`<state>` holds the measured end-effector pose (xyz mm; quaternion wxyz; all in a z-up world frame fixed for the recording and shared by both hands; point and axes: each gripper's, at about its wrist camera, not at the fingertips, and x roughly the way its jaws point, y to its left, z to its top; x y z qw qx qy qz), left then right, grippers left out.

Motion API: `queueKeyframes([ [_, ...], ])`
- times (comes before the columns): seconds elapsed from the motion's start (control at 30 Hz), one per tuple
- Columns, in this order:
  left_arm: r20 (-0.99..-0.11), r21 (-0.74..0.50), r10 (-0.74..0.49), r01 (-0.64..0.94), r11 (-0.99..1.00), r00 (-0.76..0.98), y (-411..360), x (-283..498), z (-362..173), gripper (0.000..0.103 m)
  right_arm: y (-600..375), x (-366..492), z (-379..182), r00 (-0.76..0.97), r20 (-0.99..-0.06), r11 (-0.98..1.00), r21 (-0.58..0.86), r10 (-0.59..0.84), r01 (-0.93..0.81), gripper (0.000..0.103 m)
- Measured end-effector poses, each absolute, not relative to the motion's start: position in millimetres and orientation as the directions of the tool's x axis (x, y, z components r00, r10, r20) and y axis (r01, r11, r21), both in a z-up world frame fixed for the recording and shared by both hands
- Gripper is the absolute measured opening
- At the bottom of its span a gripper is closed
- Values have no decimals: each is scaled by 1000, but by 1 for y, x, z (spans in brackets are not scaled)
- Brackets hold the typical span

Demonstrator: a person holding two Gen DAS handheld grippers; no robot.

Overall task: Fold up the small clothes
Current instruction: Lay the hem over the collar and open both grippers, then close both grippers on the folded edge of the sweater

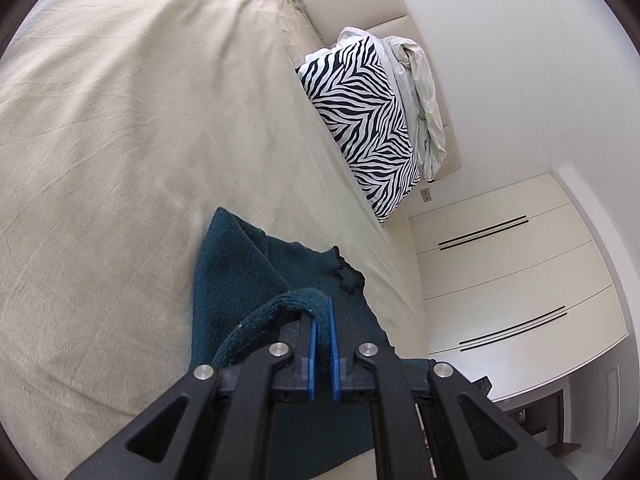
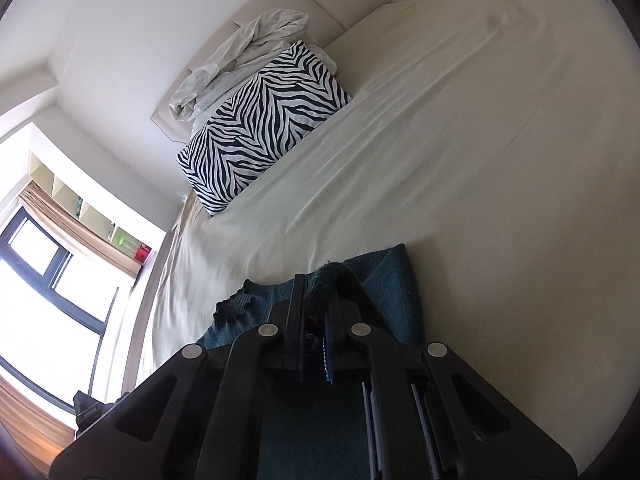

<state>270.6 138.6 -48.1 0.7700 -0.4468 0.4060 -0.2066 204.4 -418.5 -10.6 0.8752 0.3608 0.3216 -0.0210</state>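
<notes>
Dark teal knitted garment lies on the beige bed sheet, near the edge of the bed, and both tools have hold of it.

In the left wrist view, the sheet fills the left side, lightly creased. The garment spreads out from under the left tool, with a folded flap toward the left and a scalloped hem toward the right. The left tool's blue pads stand nearly together, pinching a thick rolled edge of the knit that loops up and off to the left over the near finger. Right of the bed sheet, a zebra-striped pillow leans against a crumpled pale duvet at the padded headboard. Farther right is a white wardrobe with dark slim handles.

In the right wrist view, a window with dark frames and a tan curtain sits at far left. Next comes the same duvet and zebra pillow. The right tool is closed on a bunched fold of the garment, which pokes up between its fingers. The scalloped hem shows to the left of the tool, a flat corner to its right. The sheet covers the rest.
</notes>
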Motion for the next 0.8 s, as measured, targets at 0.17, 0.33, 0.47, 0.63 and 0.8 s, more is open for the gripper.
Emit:
queueKeyframes([
  [0.17,-494,-826,-646,-82,558,582,132,306,-70,7,-423,247,-47,756,-632,722,603,172,339,6],
  [0.33,-535,-798,-618,-103,594,576,127,322,-87,57,-431,272,-87,695,-694,682,602,188,416,12],
  [0.47,-537,-796,-619,-100,597,574,128,312,-89,69,-428,264,-79,730,-670,709,581,138,399,53],
  [0.63,-539,-779,-609,-69,623,581,129,285,-78,70,-437,233,-63,754,-647,691,597,114,408,68],
  [0.8,-555,-744,-583,-40,667,593,127,241,-71,70,-417,203,-54,707,-702,812,461,87,358,66],
])
